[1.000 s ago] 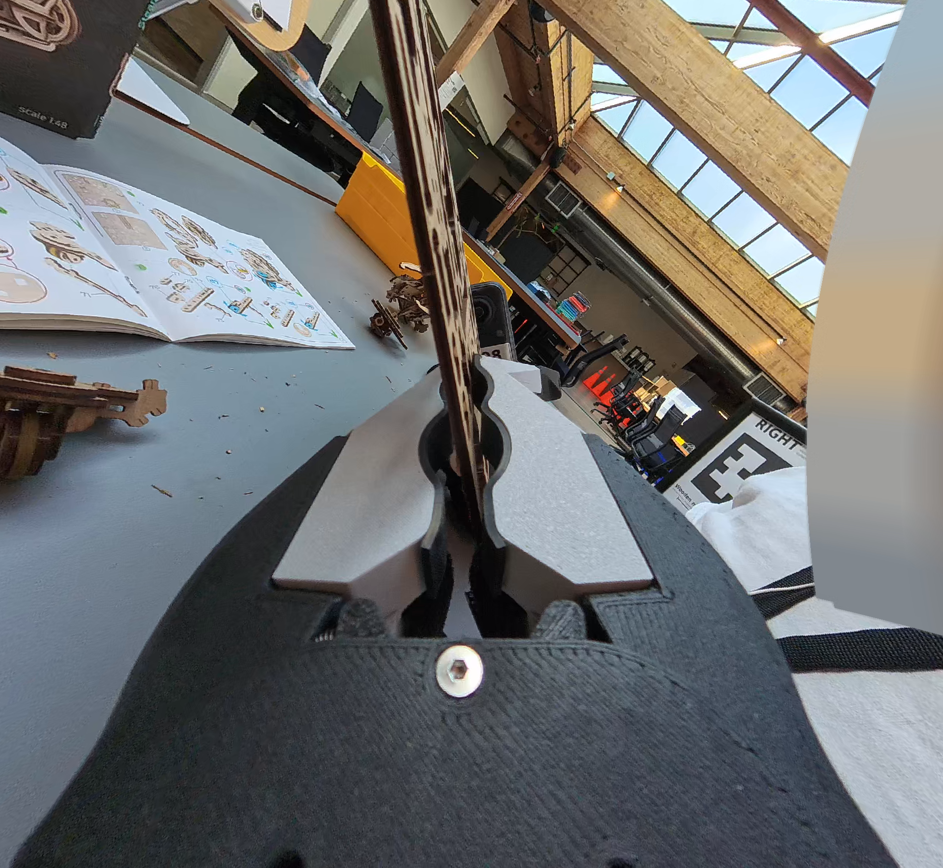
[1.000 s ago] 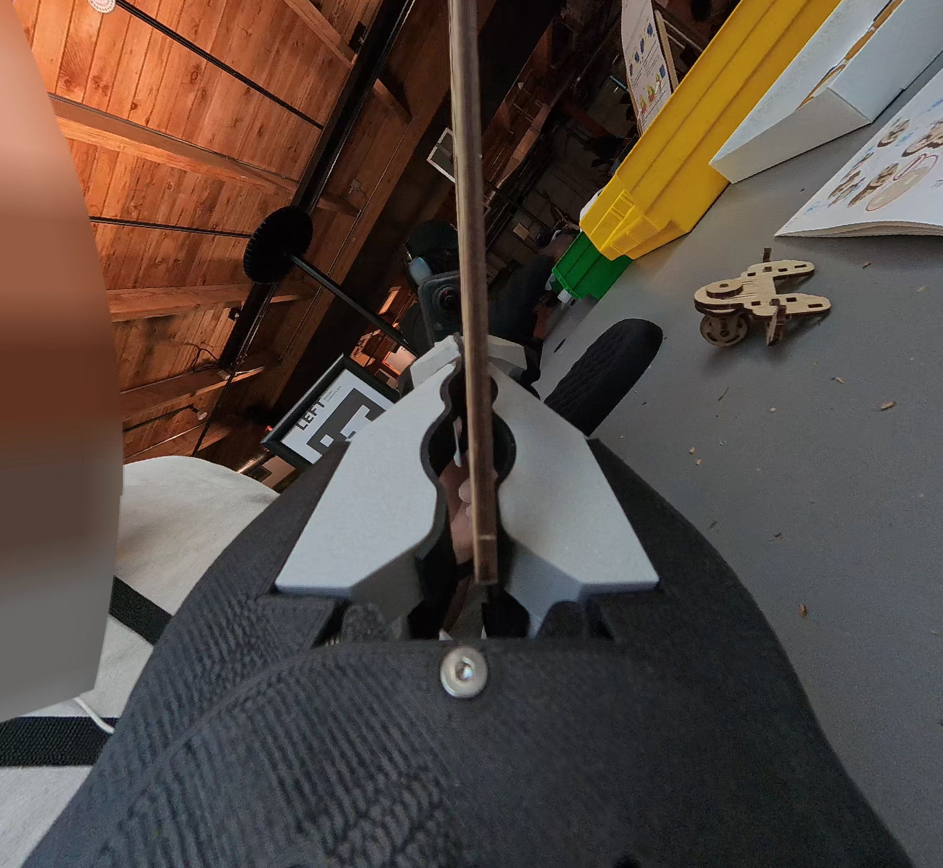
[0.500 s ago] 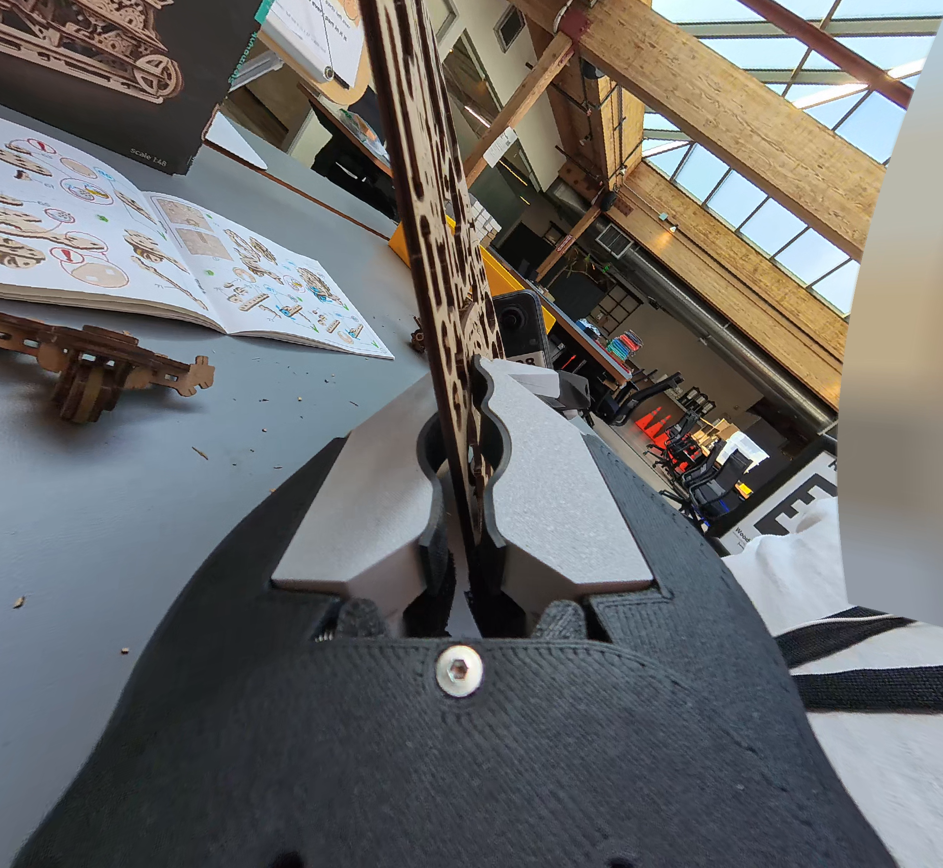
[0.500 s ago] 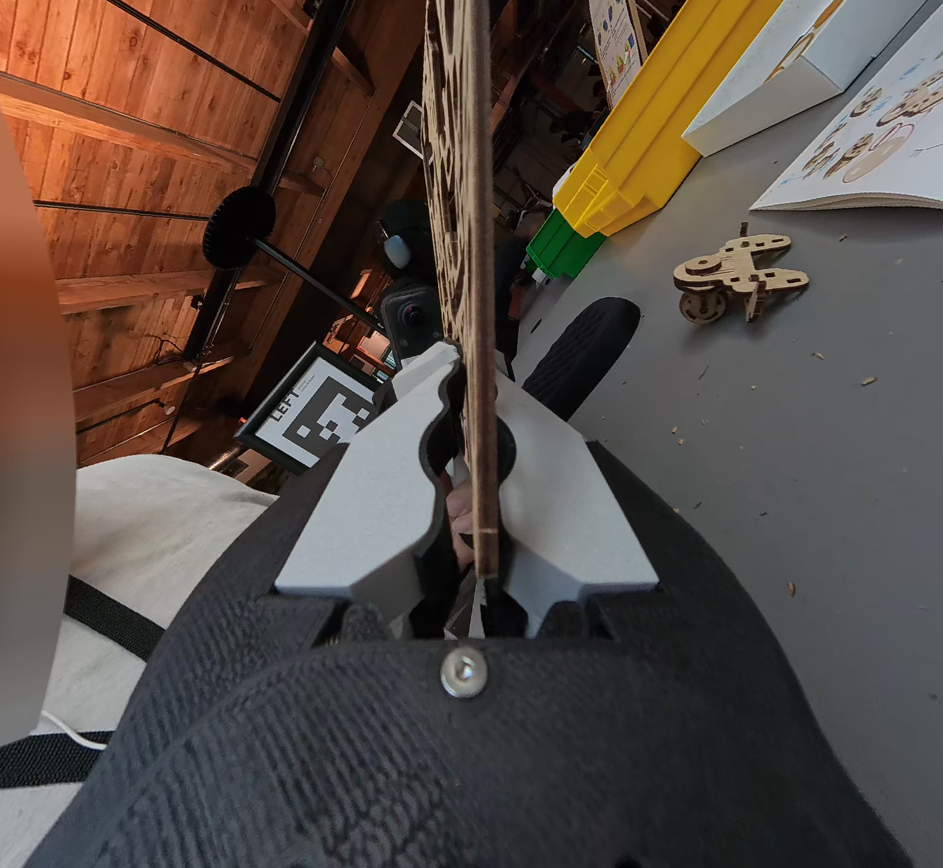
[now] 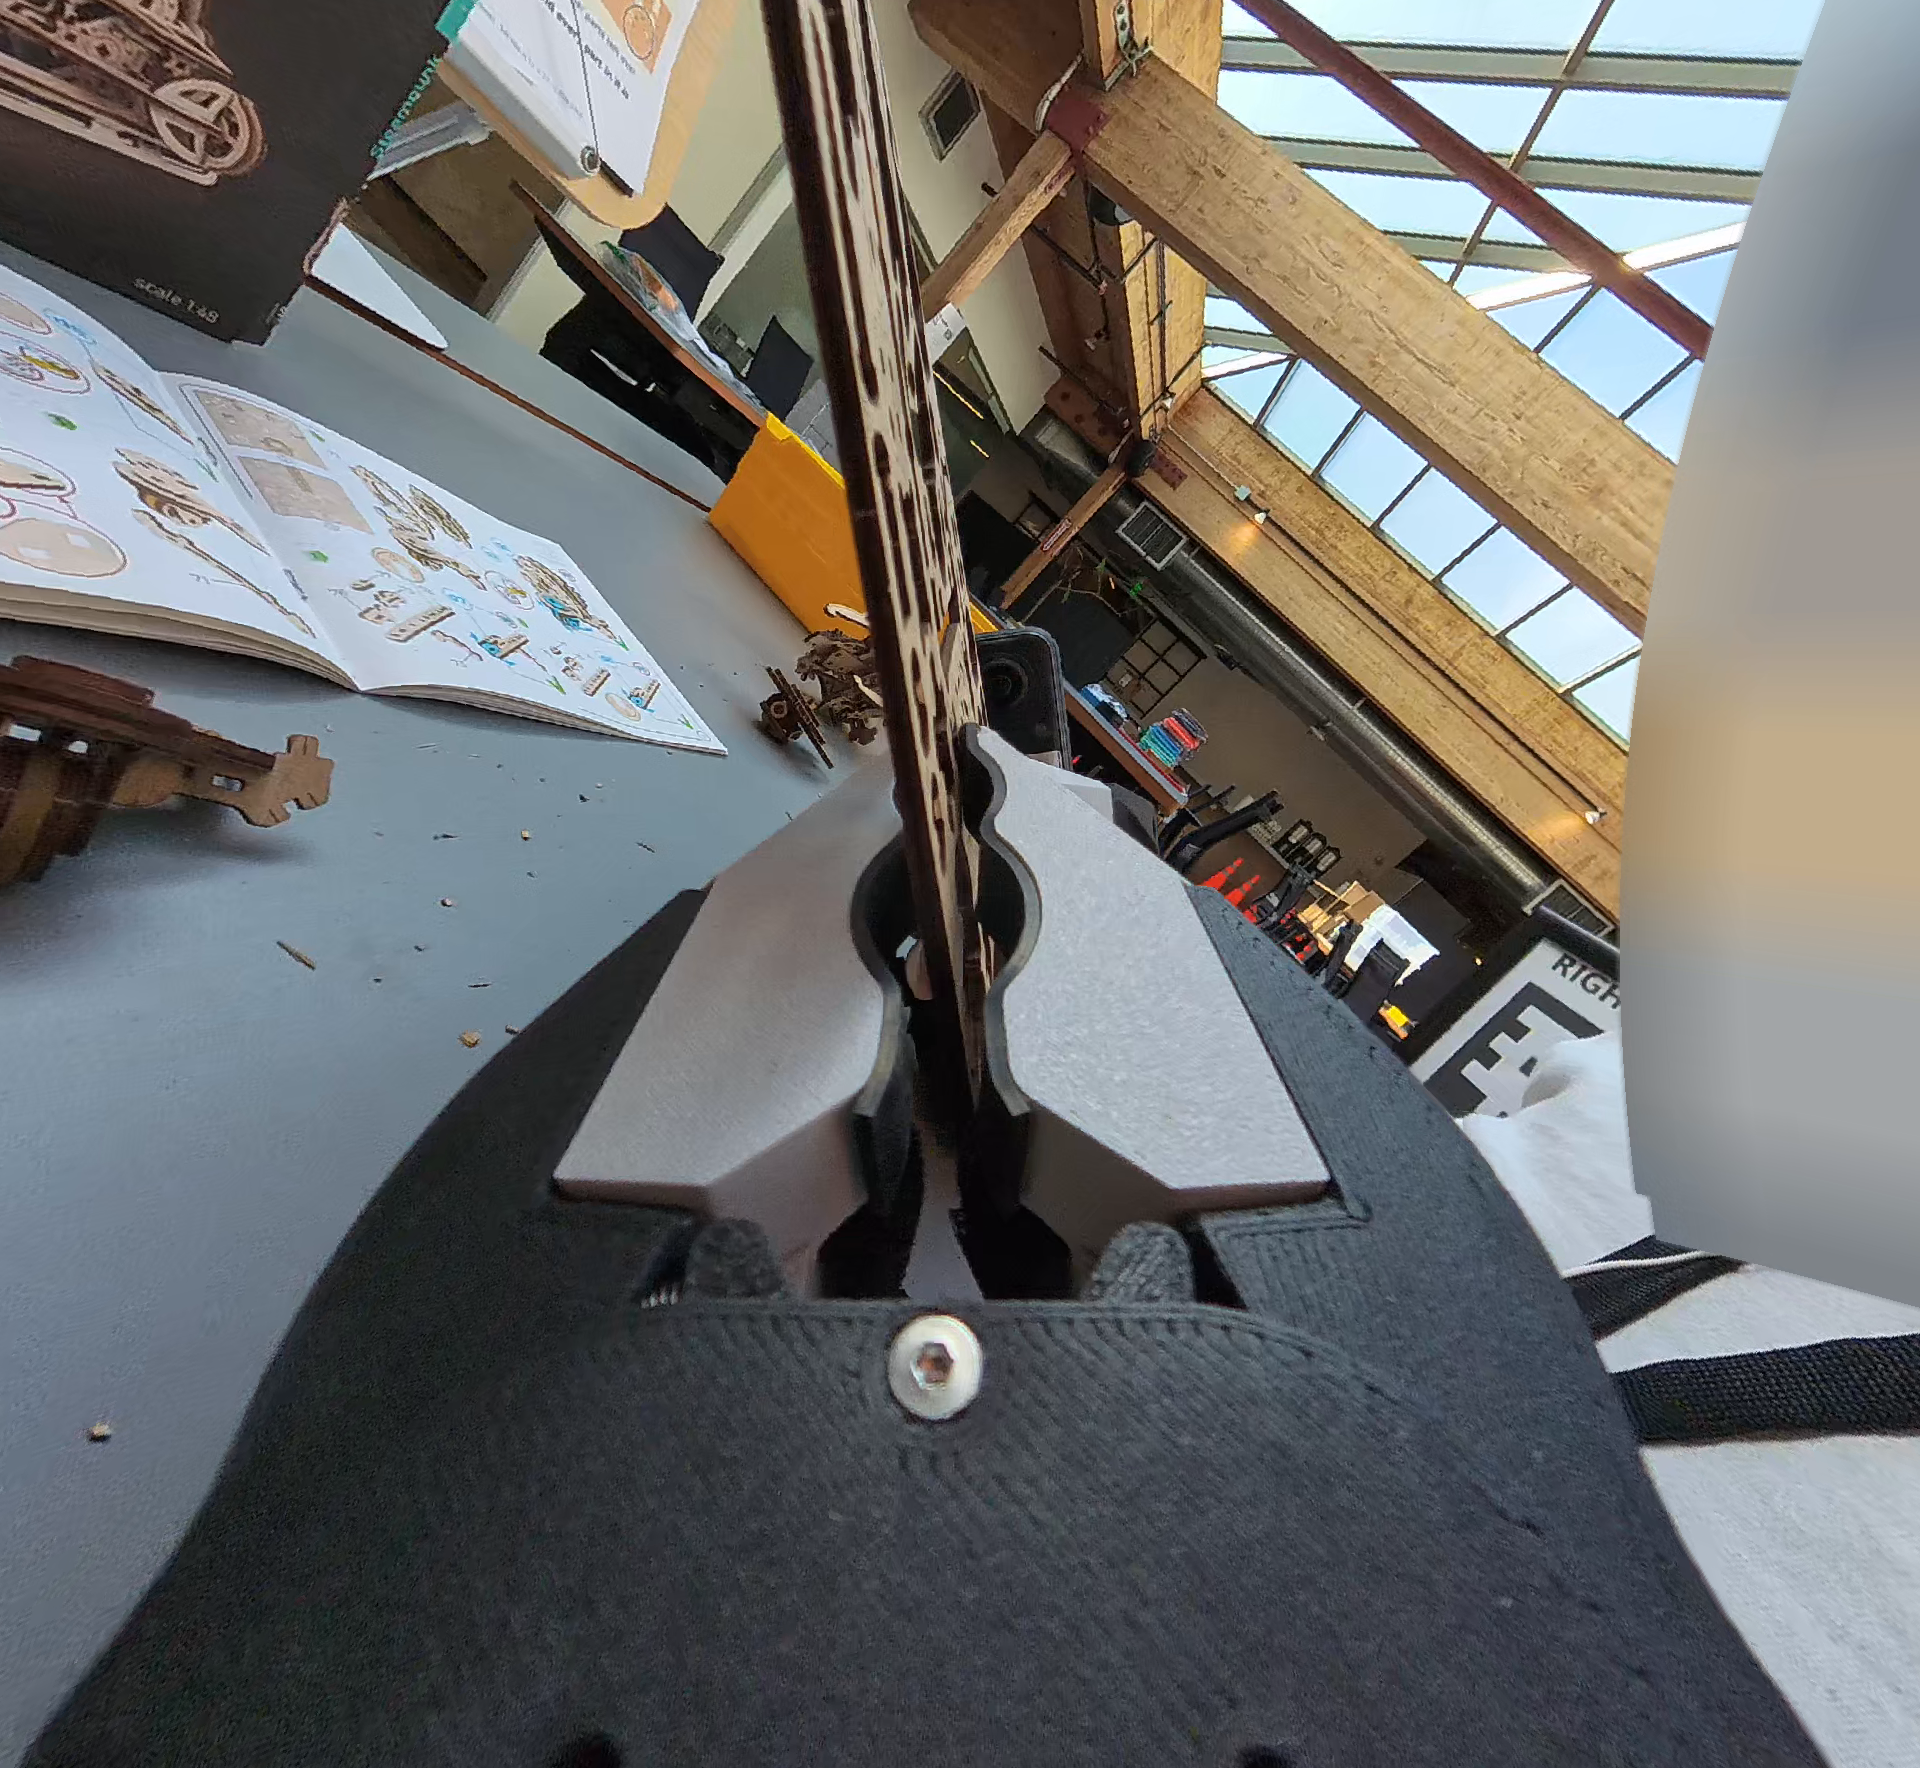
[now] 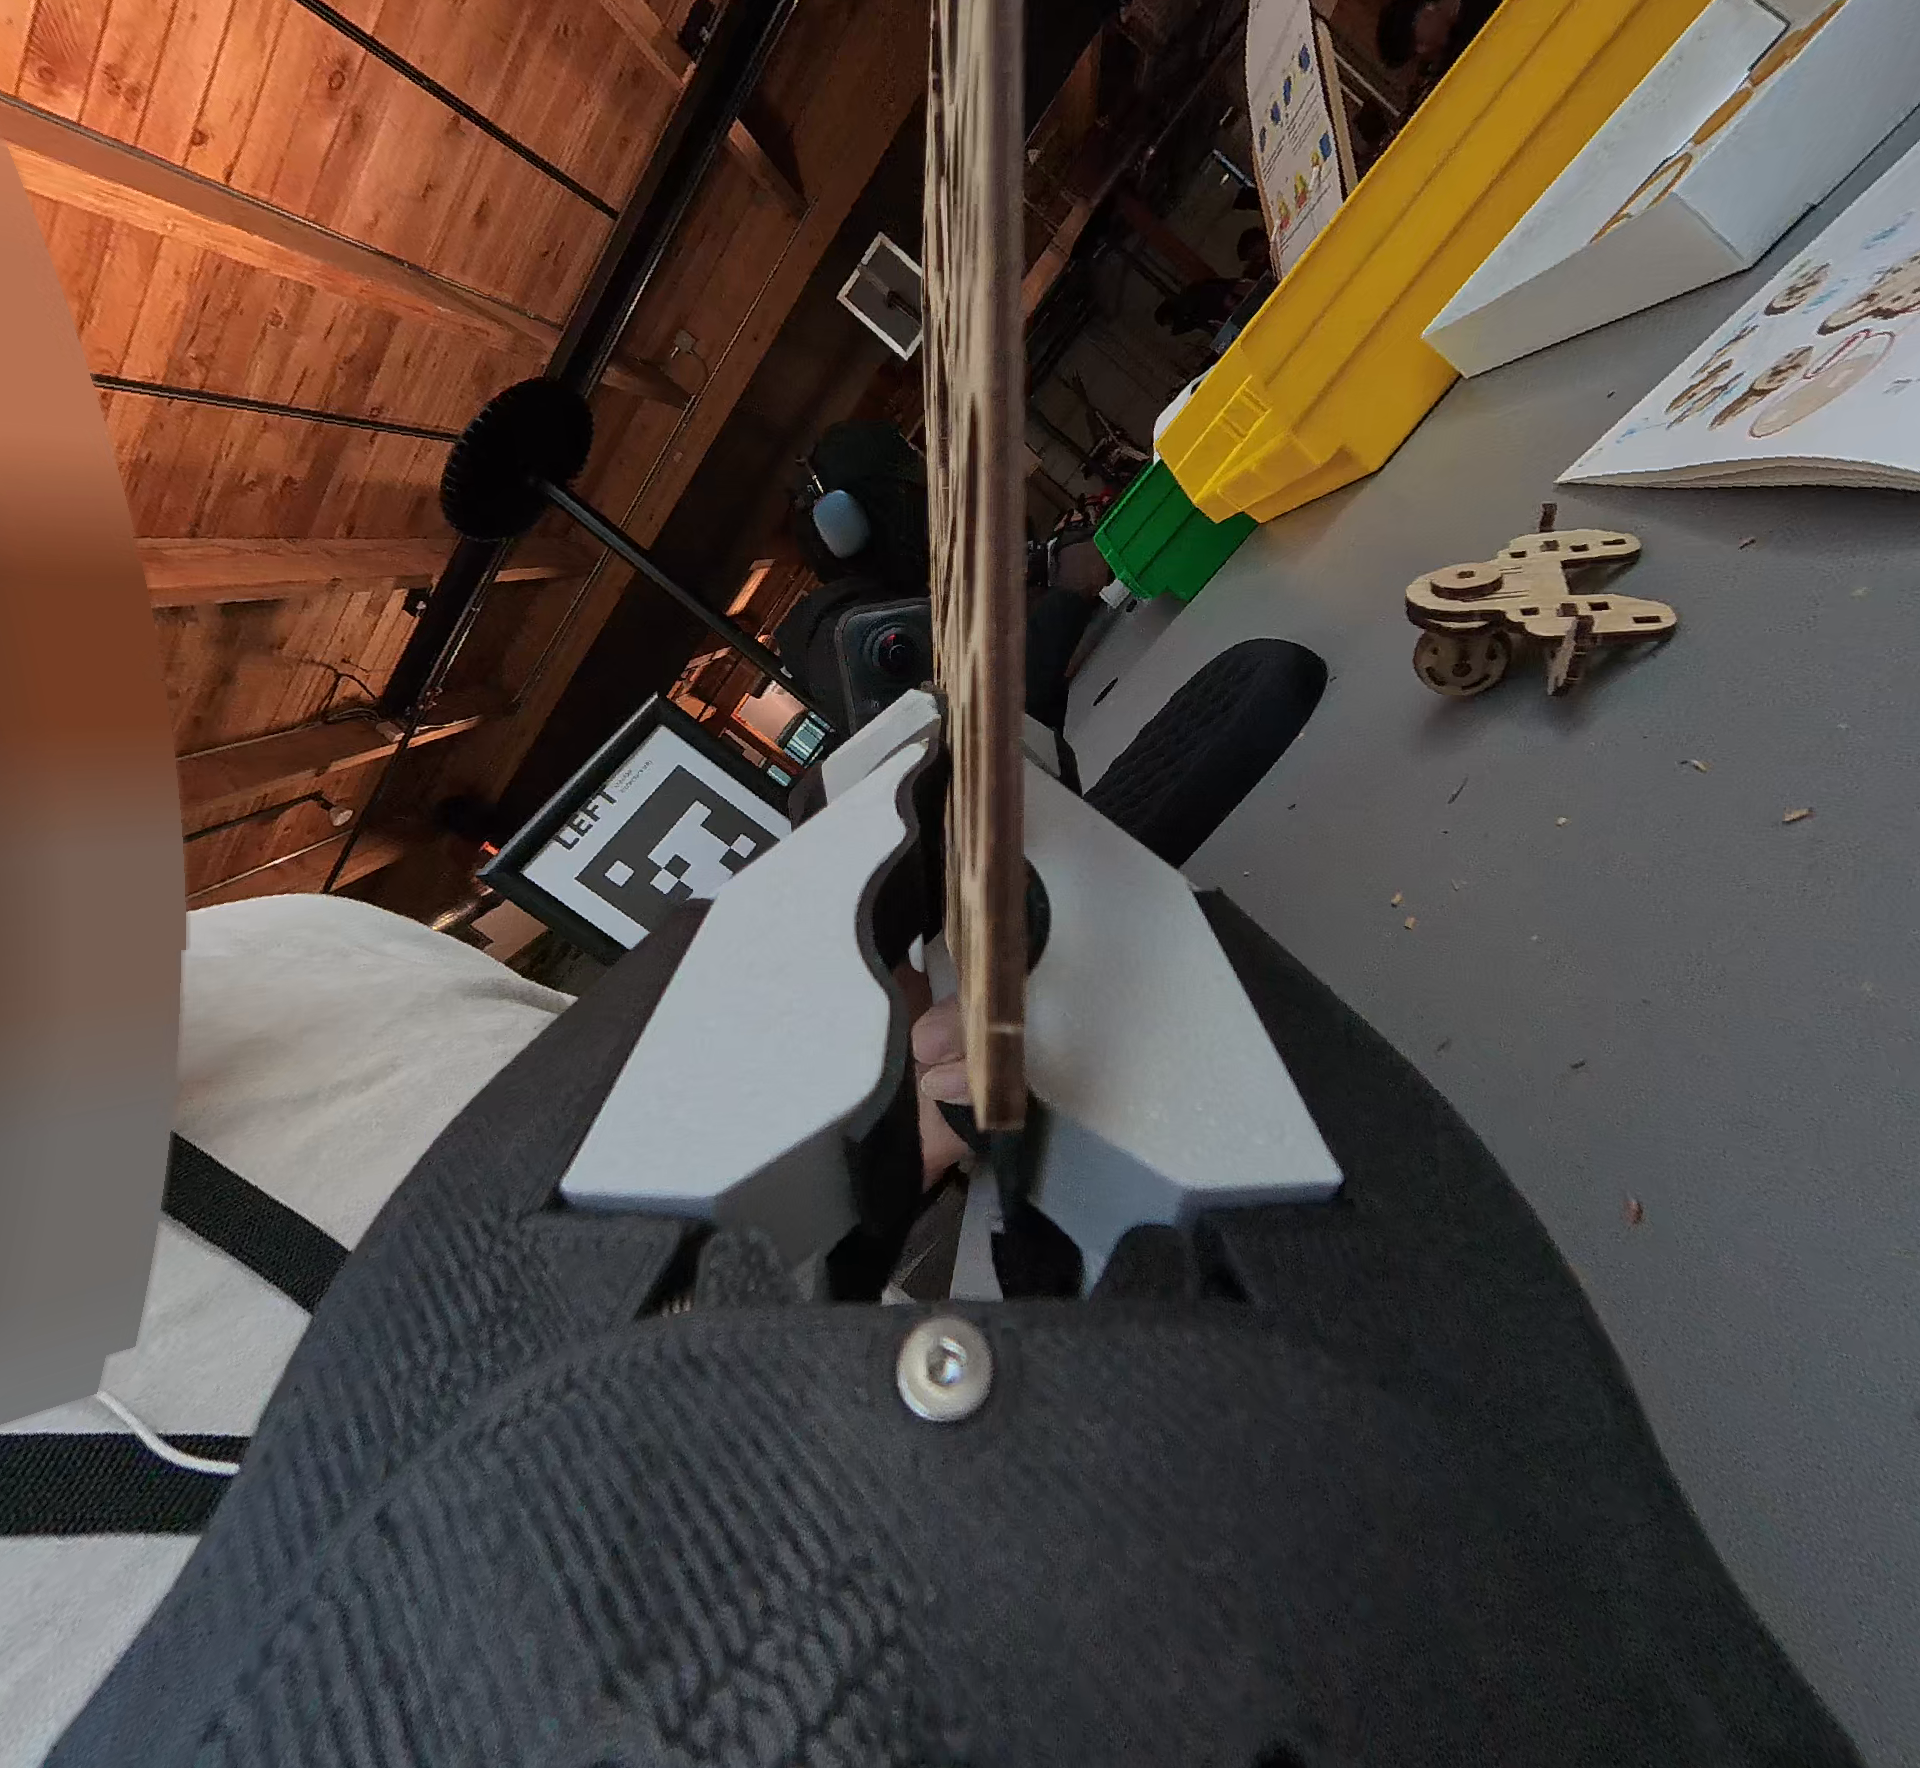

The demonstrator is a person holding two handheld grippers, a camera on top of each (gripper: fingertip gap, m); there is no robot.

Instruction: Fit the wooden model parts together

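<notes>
Gripping the same thin wooden sheet (image 5: 883,430) from opposite ends, both tools are holding it up on edge above the grey table (image 5: 260,1043). The left gripper (image 5: 951,897) is clamping its grey fingers (image 5: 1132,970) tight on the laser-cut panel, which is rising steeply out of the jaws and leaning a little to the left in that camera. The right gripper (image 6: 977,897) is pinching the sheet's other edge, the board (image 6: 971,471) running straight up out of frame, with the opposite tool's camera and tag showing just behind it.

Down on the table an open instruction booklet (image 5: 312,534) is lying flat, and a dark product box (image 5: 187,56) is standing behind it. A partly built wooden assembly (image 5: 125,783) is resting near the booklet, with wood crumbs scattered around it. From the right side the same little wheeled assembly (image 6: 1538,606) is sitting well apart from the held sheet, and yellow bins (image 6: 1434,243) are lining the far edge beside a white box (image 6: 1683,191).
</notes>
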